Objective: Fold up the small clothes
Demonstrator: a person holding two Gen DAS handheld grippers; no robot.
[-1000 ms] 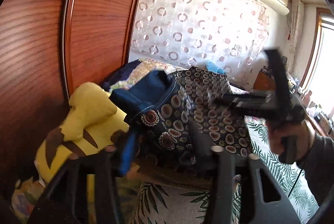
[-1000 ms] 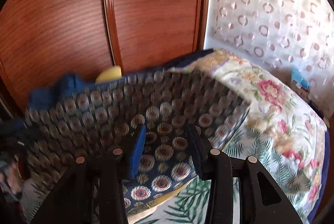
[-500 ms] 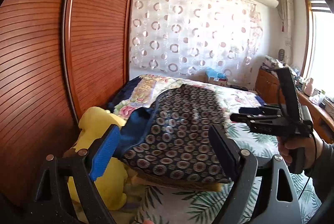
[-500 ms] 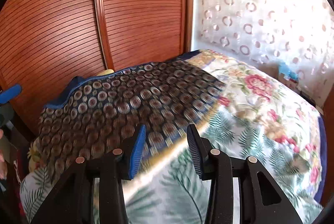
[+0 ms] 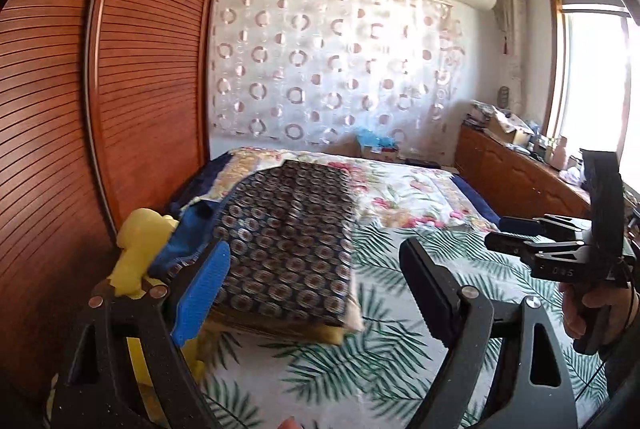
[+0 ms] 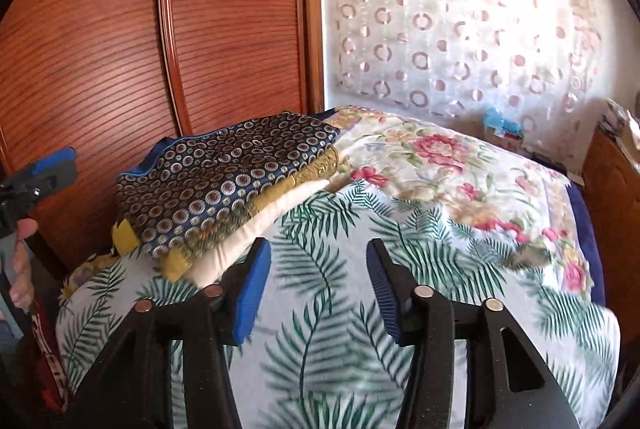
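A folded navy garment with ring patterns lies flat on top of a small stack of folded clothes near the bed's left edge. Under it show a mustard layer and a cream one. My left gripper stands open just in front of the stack, nothing between its fingers. My right gripper hovers over the leaf-print bedspread to the right of the stack; its jaws are opening and hold nothing. In the left wrist view the right gripper shows at the right, held by a hand.
A leaf-print cover and a floral quilt spread over the bed. A yellow plush toy sits left of the stack against the wooden wardrobe doors. A circle-print curtain hangs behind; a wooden cabinet runs along the right.
Both grippers let go of the patterned garment, which dropped flat onto the stack. Both then drew back from it and opened wider; the right one swung off to the right.
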